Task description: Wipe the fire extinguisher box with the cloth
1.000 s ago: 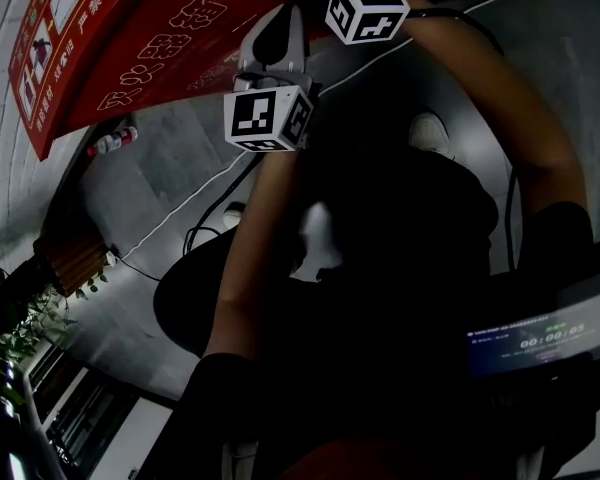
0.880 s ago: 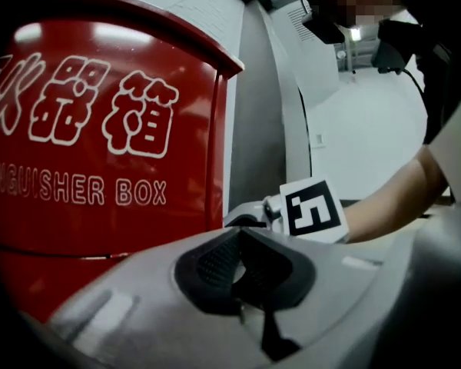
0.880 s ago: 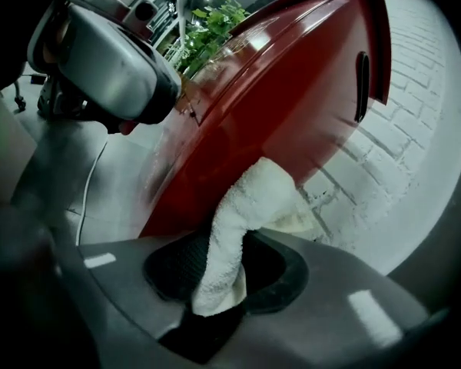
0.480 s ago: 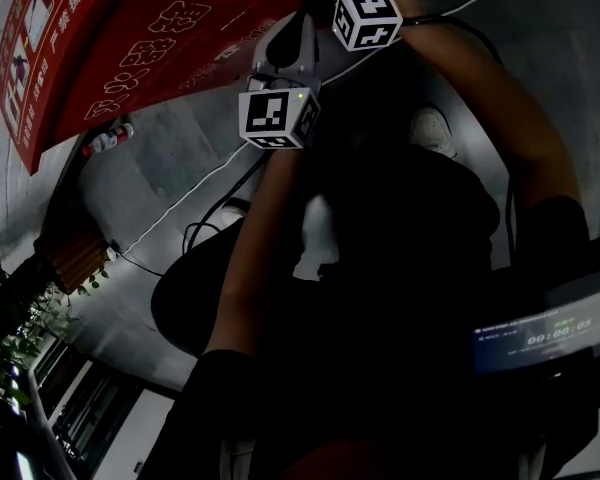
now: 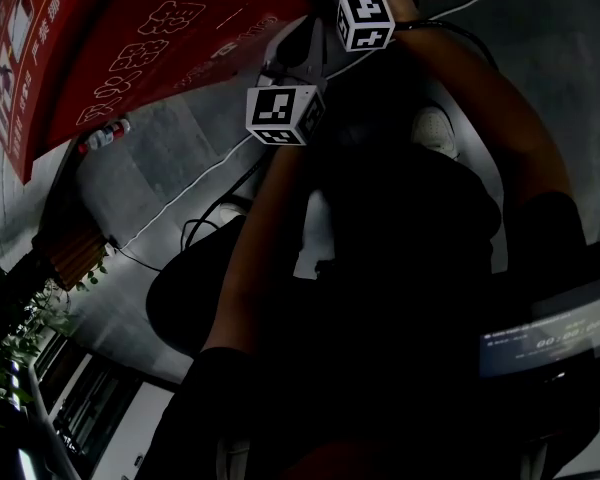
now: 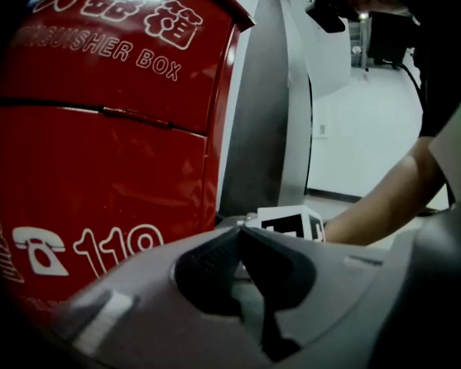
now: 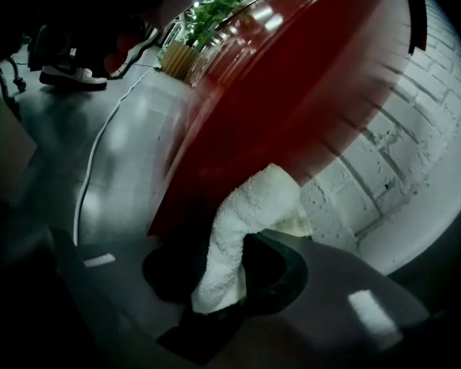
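White terry cloth (image 7: 250,214) clamped in right hand-held gripper (image 7: 227,287) against red metal fire extinguisher box (image 7: 292,91); left hand-held gripper (image 6: 240,235) pinched together, empty.
Head view: both close to the box's slanted red face. Left gripper view: near the box front, not touching. Right gripper view: cloth rising from the jaws, upper end touching the box's edge, white brick wall (image 7: 415,167) alongside.
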Demonstrator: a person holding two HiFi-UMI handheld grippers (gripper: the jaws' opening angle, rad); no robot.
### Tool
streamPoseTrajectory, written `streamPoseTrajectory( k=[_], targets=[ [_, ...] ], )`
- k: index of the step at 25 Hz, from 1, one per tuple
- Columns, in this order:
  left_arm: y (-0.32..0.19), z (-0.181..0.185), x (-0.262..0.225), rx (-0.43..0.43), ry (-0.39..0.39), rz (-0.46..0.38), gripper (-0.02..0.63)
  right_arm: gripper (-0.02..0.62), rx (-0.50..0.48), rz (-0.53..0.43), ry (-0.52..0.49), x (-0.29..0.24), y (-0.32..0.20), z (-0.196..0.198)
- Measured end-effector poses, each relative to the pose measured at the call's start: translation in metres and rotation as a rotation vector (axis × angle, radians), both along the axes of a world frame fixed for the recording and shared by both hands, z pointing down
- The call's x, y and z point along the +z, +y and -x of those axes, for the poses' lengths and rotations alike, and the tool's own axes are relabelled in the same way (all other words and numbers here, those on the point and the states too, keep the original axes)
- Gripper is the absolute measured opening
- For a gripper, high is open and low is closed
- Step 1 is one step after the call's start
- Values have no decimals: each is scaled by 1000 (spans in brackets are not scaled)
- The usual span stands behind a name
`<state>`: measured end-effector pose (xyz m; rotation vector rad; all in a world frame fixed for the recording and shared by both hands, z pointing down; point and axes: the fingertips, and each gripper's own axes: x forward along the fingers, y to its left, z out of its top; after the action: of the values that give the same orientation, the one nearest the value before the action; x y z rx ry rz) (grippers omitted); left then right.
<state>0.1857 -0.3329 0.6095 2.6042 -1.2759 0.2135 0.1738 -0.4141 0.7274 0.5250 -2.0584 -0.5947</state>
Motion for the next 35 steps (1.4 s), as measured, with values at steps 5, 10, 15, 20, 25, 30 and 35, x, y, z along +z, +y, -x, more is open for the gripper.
streamPoseTrajectory(
  k=[5, 10, 15, 20, 25, 30, 35],
  targets=[
    [0, 0, 10, 12, -1, 24, 3, 104, -1, 41, 73, 30, 4, -1],
    [1, 1, 18, 22, -3, 37, 3, 105, -22, 98, 145, 55, 12, -1],
    [0, 7, 16, 21, -12, 34, 3, 106, -36, 189, 209, 72, 21, -6],
    [-5, 21, -16, 4, -19, -4, 3, 107, 105, 225, 91, 31, 14, -14],
    [5, 38, -80, -35, 11, -57, 3, 107, 244, 218, -113, -63, 13, -27],
    [21, 58, -157, -71, 38, -168, 3, 109, 302, 103, -240, -185, 18, -43],
    [33, 93, -213, -114, 23, -205, 2, 109, 305, 3, -297, -275, 36, -39]
  ],
)
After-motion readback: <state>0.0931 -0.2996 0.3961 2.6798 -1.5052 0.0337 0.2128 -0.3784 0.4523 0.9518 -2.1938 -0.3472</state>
